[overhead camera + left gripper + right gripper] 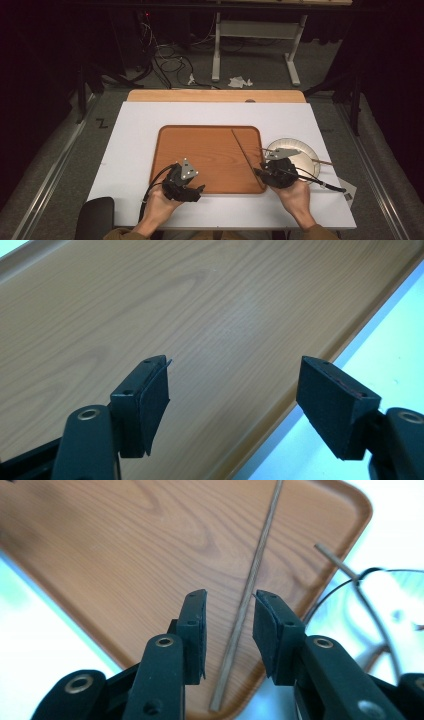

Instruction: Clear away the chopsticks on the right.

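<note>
A thin wooden chopstick (245, 152) lies slantwise on the right side of the brown wooden tray (210, 150). My right gripper (277, 172) hovers over its near end. In the right gripper view the chopstick (260, 555) runs up between the jaws of the right gripper (230, 620), which stand open with gaps on both sides of it. A second chopstick (320, 161) rests across a white bowl (302, 150) just right of the tray. My left gripper (187, 186) is over the tray's front edge; the left gripper (232, 390) is open and holds nothing.
The tray sits on a white board (140, 125) that covers the table, with a wooden strip (215, 96) along its far edge. A black cable (325, 184) trails from the right gripper over the bowl. A dark chair back (95, 217) stands at the near left.
</note>
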Available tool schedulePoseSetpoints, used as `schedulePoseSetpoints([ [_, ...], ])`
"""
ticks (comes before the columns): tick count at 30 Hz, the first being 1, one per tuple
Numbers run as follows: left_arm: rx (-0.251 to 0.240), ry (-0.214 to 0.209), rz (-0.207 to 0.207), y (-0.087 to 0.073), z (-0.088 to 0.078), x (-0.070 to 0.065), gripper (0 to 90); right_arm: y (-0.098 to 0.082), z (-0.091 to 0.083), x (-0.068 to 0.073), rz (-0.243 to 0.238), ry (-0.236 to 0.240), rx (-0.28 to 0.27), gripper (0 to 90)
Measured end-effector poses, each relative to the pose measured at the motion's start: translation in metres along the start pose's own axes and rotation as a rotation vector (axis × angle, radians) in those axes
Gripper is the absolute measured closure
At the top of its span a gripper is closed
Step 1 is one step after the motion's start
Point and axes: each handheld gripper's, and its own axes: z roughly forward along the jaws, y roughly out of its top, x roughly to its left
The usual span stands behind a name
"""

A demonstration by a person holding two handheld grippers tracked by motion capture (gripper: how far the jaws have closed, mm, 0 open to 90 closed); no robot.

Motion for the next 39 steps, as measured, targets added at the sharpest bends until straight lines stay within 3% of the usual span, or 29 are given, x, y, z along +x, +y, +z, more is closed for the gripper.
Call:
schedulePoseSetpoints([
  [7, -0.003, 0.007, -0.017, -0.002, -0.001, 0.003, 29.1, -0.001, -0.032, -0.017, -0.062, -0.014, -0.025, 69.3],
  [9, -0.005, 0.009, -0.020, -0.003, -0.003, 0.002, 29.0, 0.001, -0.047, -0.031, -0.075, -0.023, -0.038, 71.5],
  [10, -0.005, 0.009, -0.020, -0.003, -0.003, 0.002, 29.0, 0.001, -0.047, -0.031, -0.075, -0.023, -0.038, 71.5],
  [11, -0.005, 0.010, -0.022, -0.003, -0.004, 0.002, 28.9, 0.003, -0.056, -0.041, -0.075, -0.048, -0.040, 71.6],
  [12, -0.007, 0.011, -0.023, -0.004, -0.004, 0.002, 28.9, 0.003, -0.056, -0.041, -0.075, -0.048, -0.040, 71.6],
  [20, -0.004, 0.024, -0.041, -0.008, -0.007, 0.004, 28.8, 0.008, -0.078, -0.083, -0.075, -0.082, -0.010, 72.7],
  [24, -0.005, 0.033, -0.049, -0.010, -0.010, 0.004, 28.8, 0.003, -0.082, -0.109, -0.038, -0.098, -0.010, 73.3],
  [28, -0.006, 0.040, -0.062, -0.012, -0.012, 0.005, 28.8, -0.003, -0.080, -0.123, -0.017, -0.103, 0.001, 74.1],
  [33, -0.003, 0.051, -0.073, -0.015, -0.014, 0.005, 28.8, -0.017, -0.072, -0.148, 0.036, -0.127, 0.051, 76.0],
  [39, 0.004, 0.056, -0.083, -0.017, -0.015, 0.006, 28.7, -0.030, -0.062, -0.161, 0.038, -0.108, 0.128, 76.4],
])
